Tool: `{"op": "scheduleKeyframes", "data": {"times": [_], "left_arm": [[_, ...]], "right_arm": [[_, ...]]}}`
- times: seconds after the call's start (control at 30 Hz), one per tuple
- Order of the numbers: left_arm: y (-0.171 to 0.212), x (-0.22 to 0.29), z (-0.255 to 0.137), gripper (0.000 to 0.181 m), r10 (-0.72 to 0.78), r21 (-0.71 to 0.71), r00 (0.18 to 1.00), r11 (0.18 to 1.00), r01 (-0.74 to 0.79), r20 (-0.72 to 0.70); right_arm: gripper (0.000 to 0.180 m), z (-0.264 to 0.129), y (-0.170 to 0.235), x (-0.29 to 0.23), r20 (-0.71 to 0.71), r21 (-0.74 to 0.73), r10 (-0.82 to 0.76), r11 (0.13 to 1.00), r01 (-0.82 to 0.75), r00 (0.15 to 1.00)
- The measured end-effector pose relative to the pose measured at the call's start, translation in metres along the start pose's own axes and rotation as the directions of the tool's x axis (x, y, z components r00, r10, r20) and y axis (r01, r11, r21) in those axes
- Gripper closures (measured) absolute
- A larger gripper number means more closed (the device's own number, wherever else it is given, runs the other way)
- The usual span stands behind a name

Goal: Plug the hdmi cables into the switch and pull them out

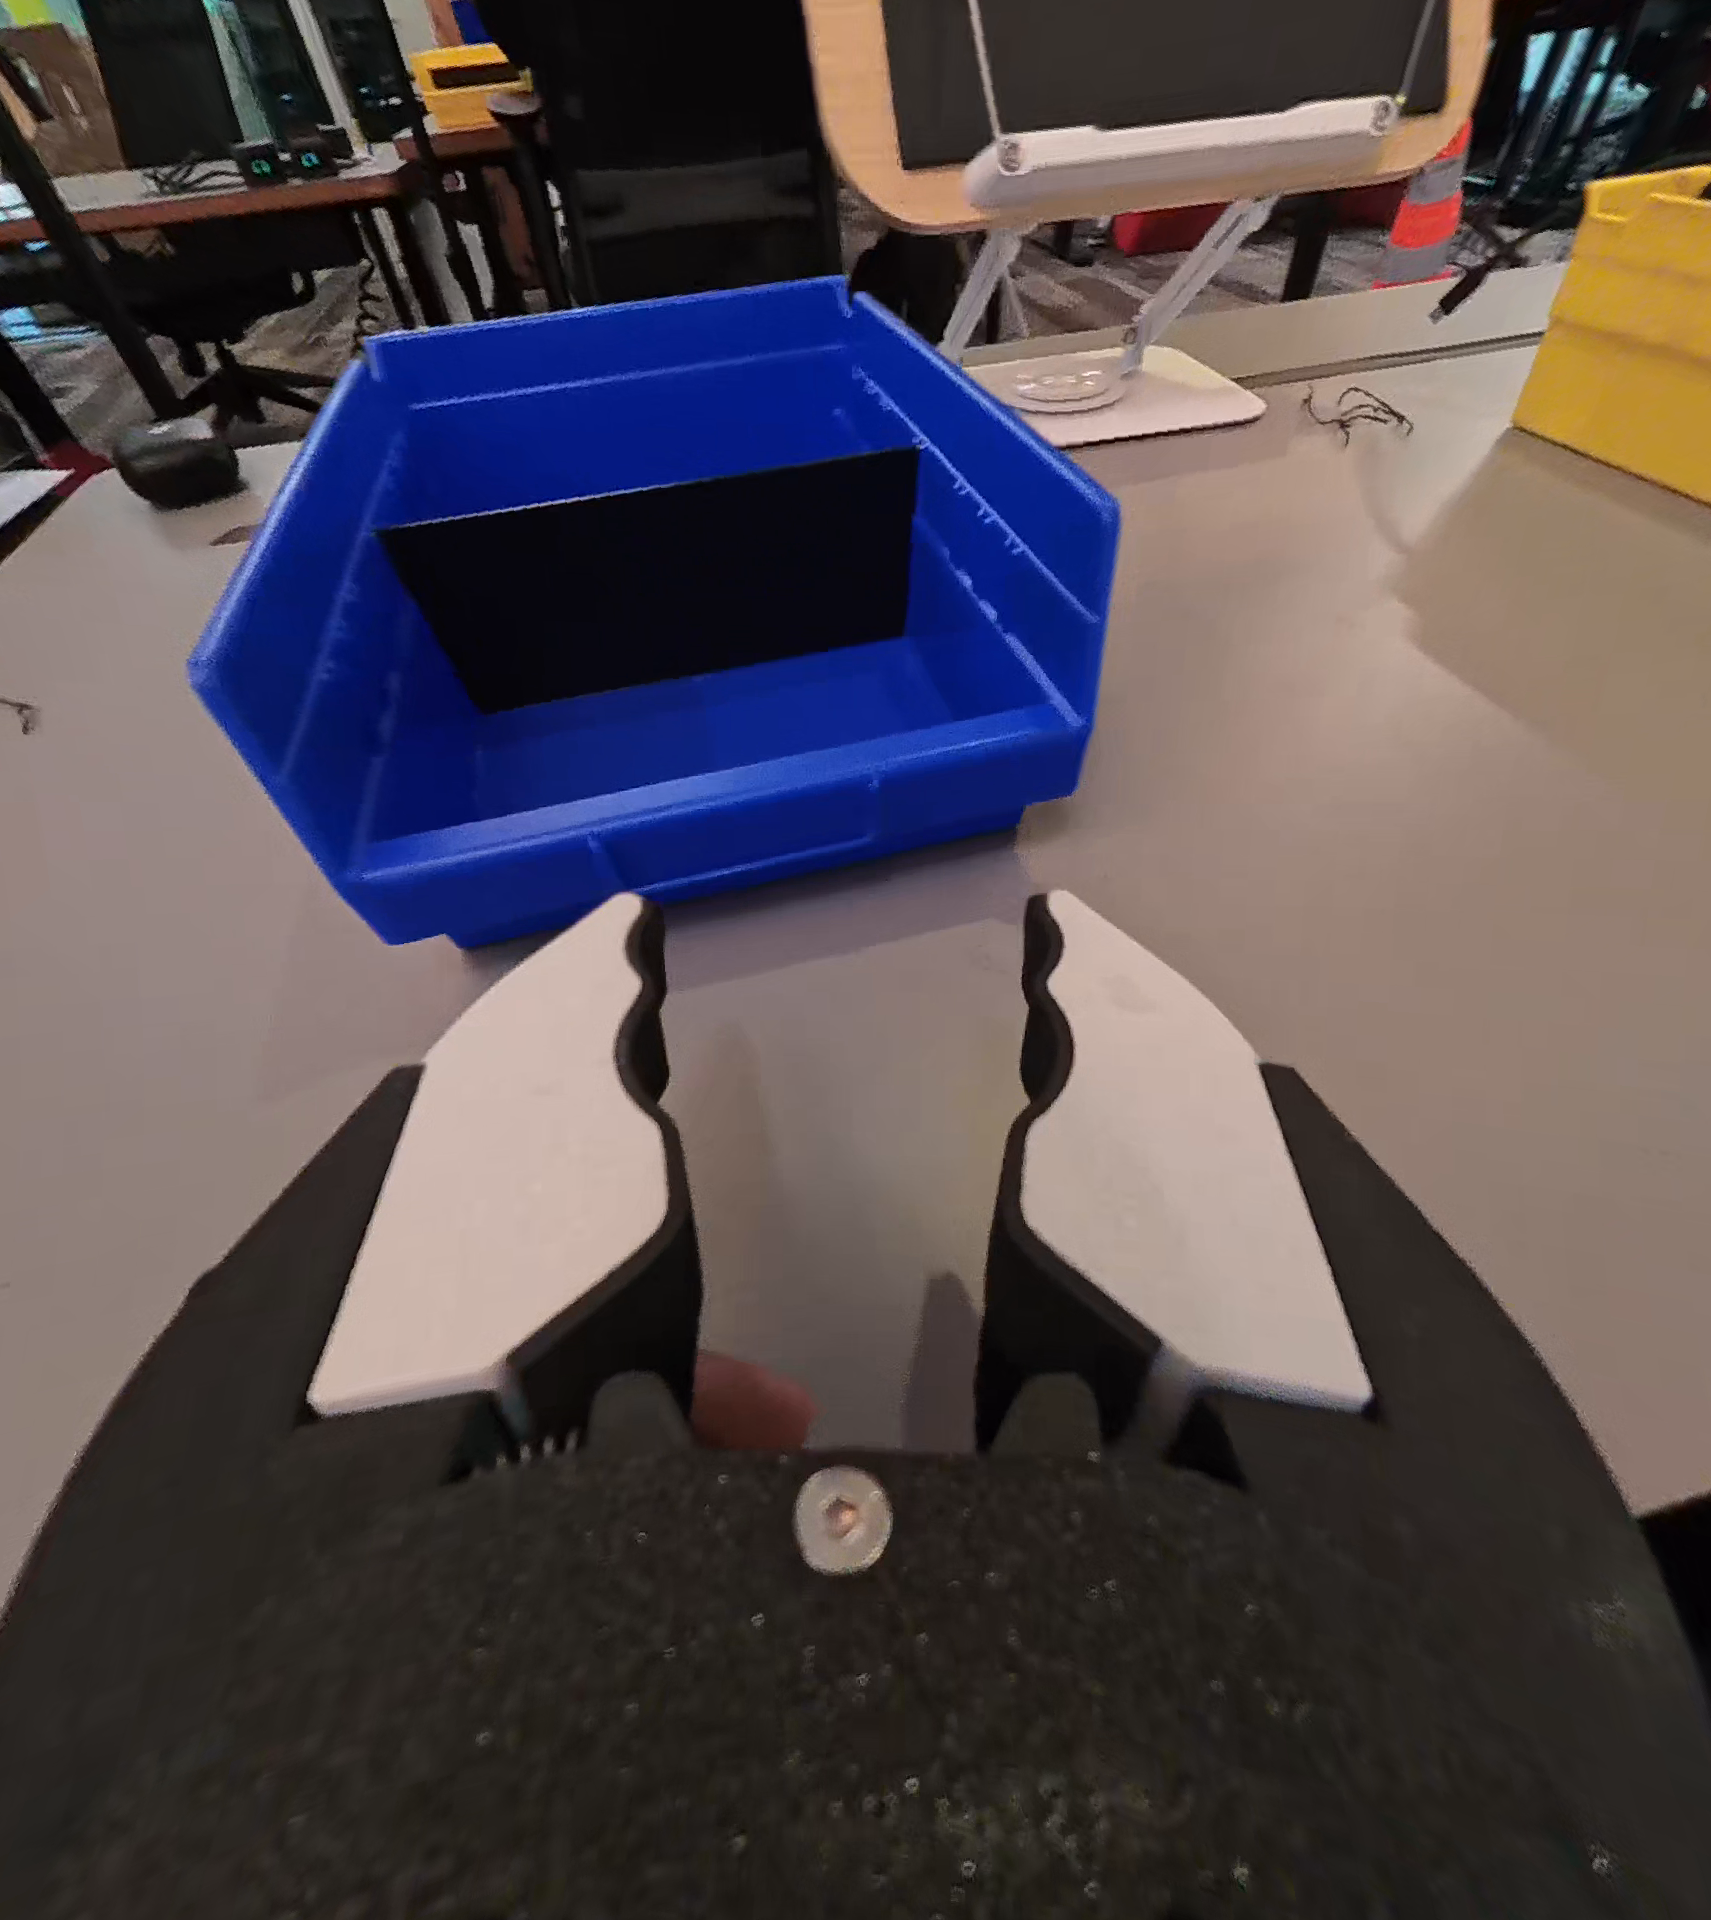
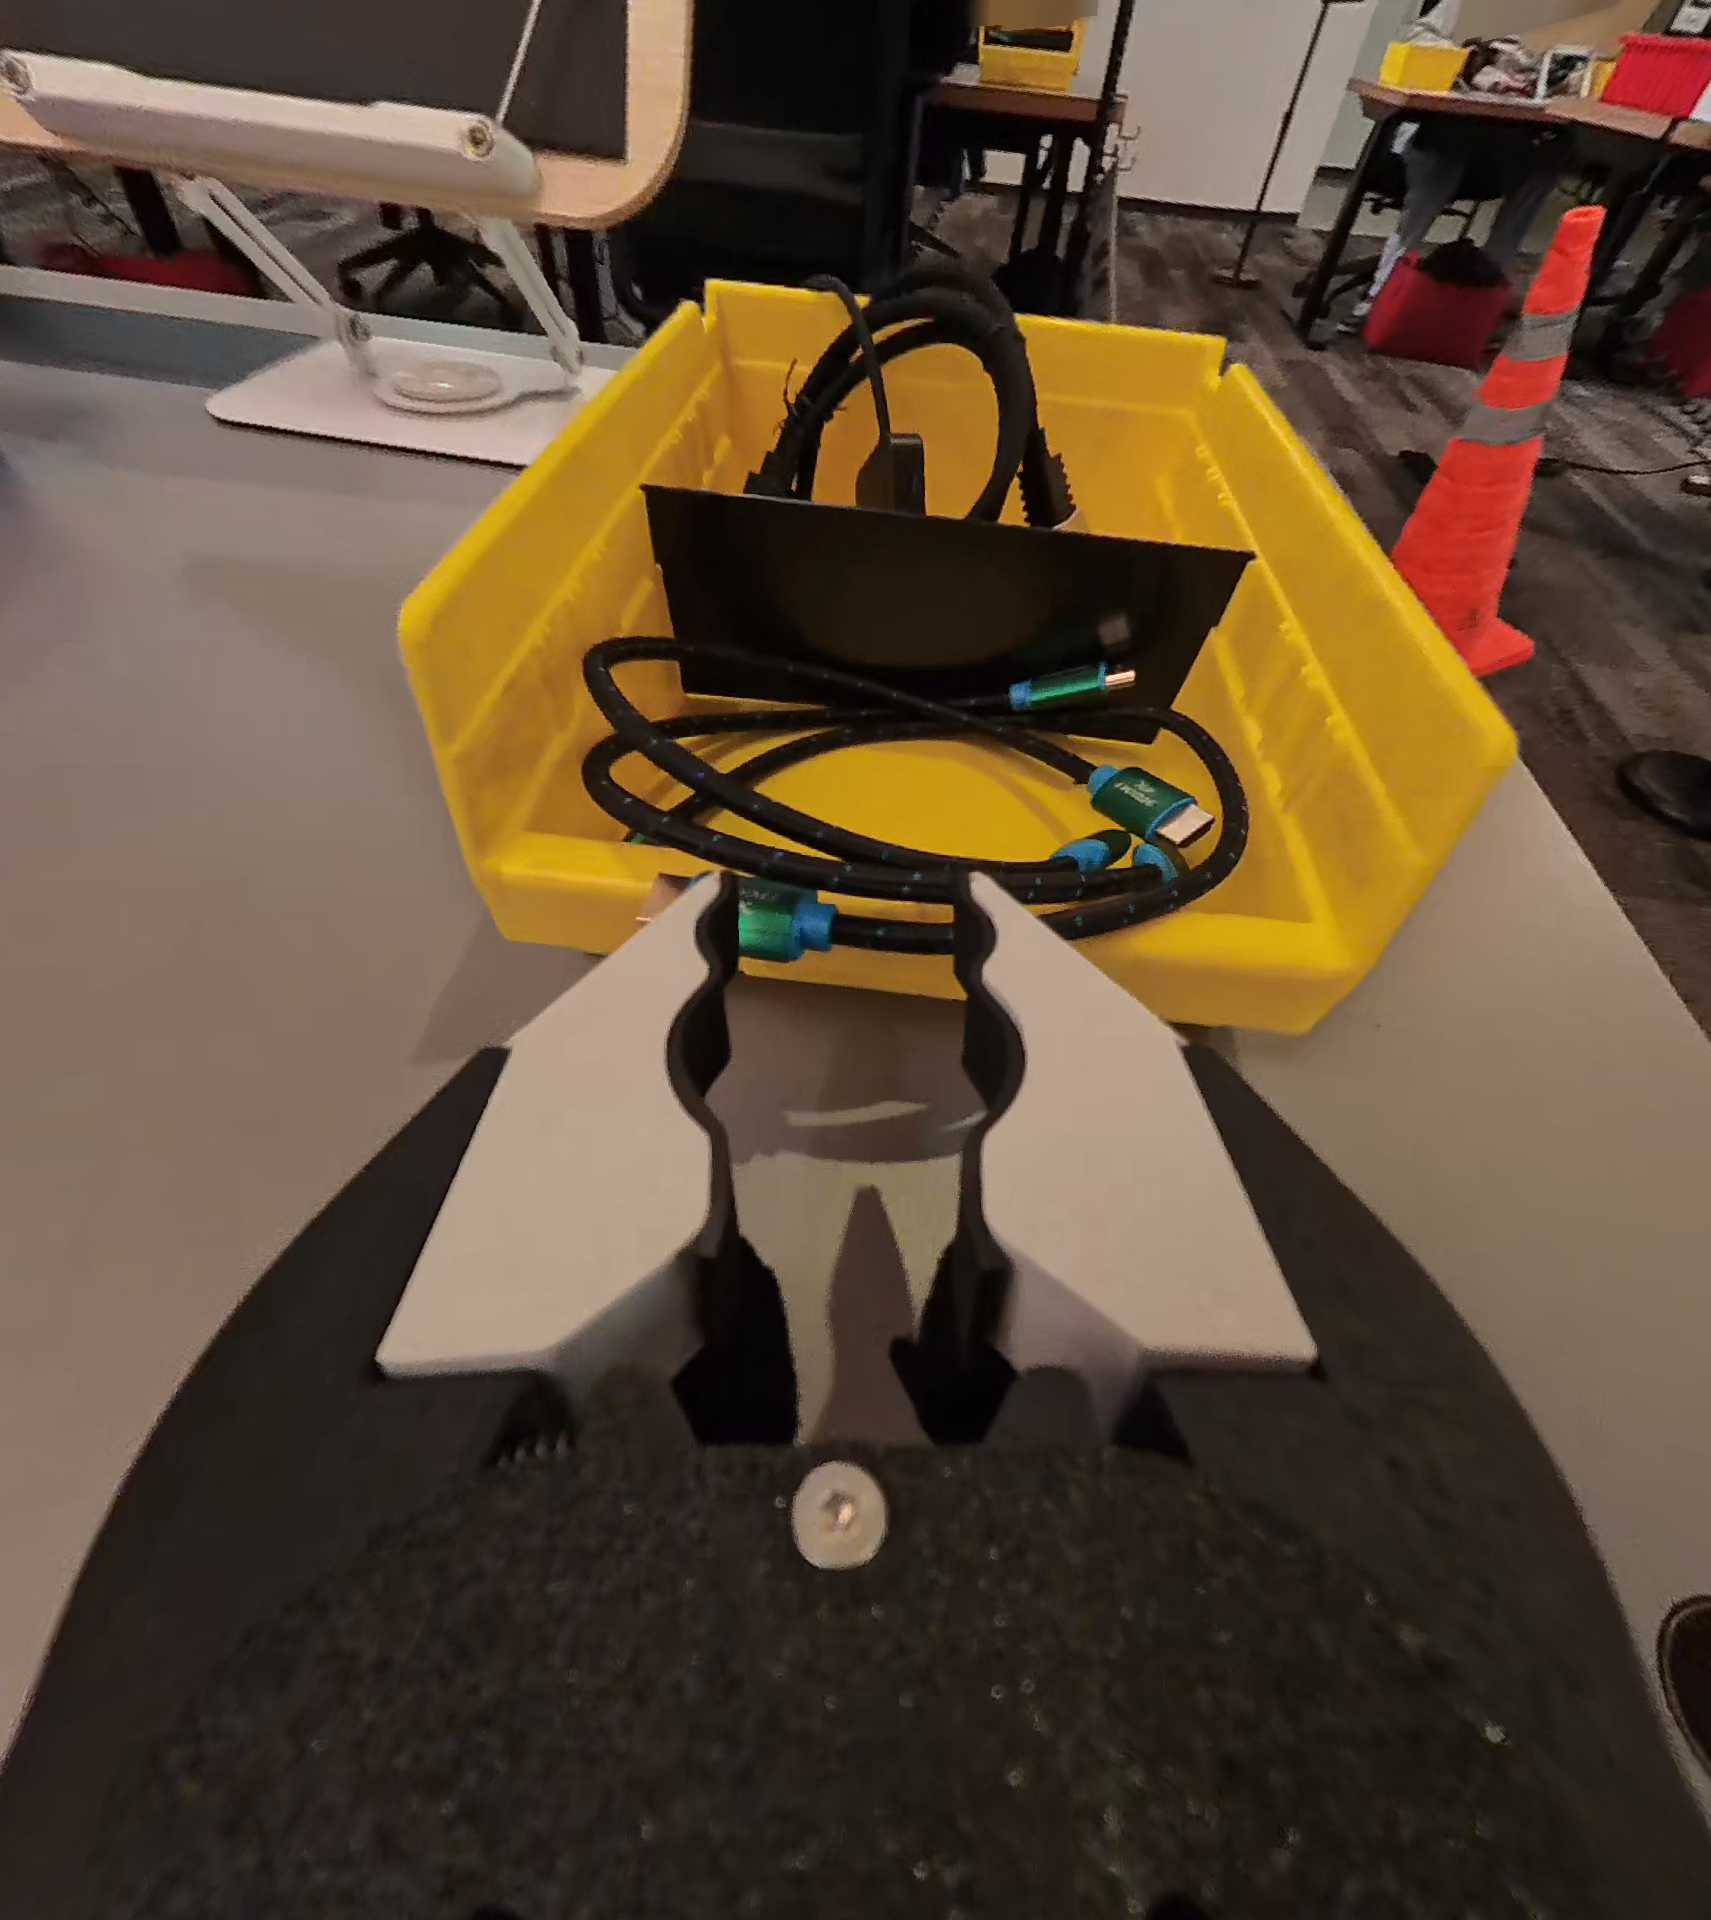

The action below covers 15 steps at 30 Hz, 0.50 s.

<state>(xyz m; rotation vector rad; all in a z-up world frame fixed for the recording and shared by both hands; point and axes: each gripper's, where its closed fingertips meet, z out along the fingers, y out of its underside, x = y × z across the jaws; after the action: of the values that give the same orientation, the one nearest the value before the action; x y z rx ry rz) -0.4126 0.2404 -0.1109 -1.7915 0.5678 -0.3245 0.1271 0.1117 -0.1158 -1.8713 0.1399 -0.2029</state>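
— Status of the two tools, please.

— Left gripper [image 1: 846,914]: jaws spread, nothing between them, hanging over bare grey table [image 1: 1350,831] just short of the blue bin [image 1: 726,831]. Right gripper [image 2: 846,894]: jaws parted as well, empty, tips at the front lip of the yellow bin [image 2: 934,966]. A green-shelled plug [image 2: 778,925] lies just past those tips, apparently not in their grasp.

— And the cables?

— All in the yellow bin. Braided hdmi cables [image 2: 830,831] coiled loose in the front compartment, with green-and-blue connectors, one of them [image 2: 1147,805] lying near the right wall. A black divider [image 2: 934,613] stands across the bin; behind it a second bundle of dark cable [image 2: 934,343] loops above the rear wall.

— The switch?

— Not identified. A dark block [image 2: 892,468] sits among the rear cables, but I cannot tell whether that is it. The blue bin holds only its own black divider [image 1: 664,582]; what lies behind that panel is hidden.

— Progress, then?

— In my judgement, none to record. No cable is held, no plug is seated in anything I can see. Outstanding: pick up a connector, locate the switch, insert the plugs, withdraw them. The right tool looks best placed to begin, being nearest a plug.
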Motion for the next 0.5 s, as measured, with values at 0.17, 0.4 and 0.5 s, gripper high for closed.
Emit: {"op": "scheduleKeyframes", "data": {"times": [0.17, 0.4, 0.5], "left_arm": [[0.0, -0.003, -0.001, 0.114, -0.024, 0.005, 1.0, 1.0, 0.024, 0.009], [-0.011, -0.014, 0.003, 0.125, -0.113, 0.058, 0.994, 0.992, 0.113, 0.003], [-0.008, -0.009, 0.007, 0.126, -0.146, 0.041, 0.989, 0.988, 0.148, -0.035]], "right_arm": [[0.134, -0.002, 0.001, -0.005, -0.013, -0.001, -0.008, 1.0, 0.008, 1.0], [0.134, 0.009, 0.003, -0.004, 0.007, -0.018, 0.013, 1.0, -0.012, 1.0], [0.134, 0.012, 0.001, -0.005, 0.014, -0.013, 0.015, 1.0, -0.015, 1.0]]}}
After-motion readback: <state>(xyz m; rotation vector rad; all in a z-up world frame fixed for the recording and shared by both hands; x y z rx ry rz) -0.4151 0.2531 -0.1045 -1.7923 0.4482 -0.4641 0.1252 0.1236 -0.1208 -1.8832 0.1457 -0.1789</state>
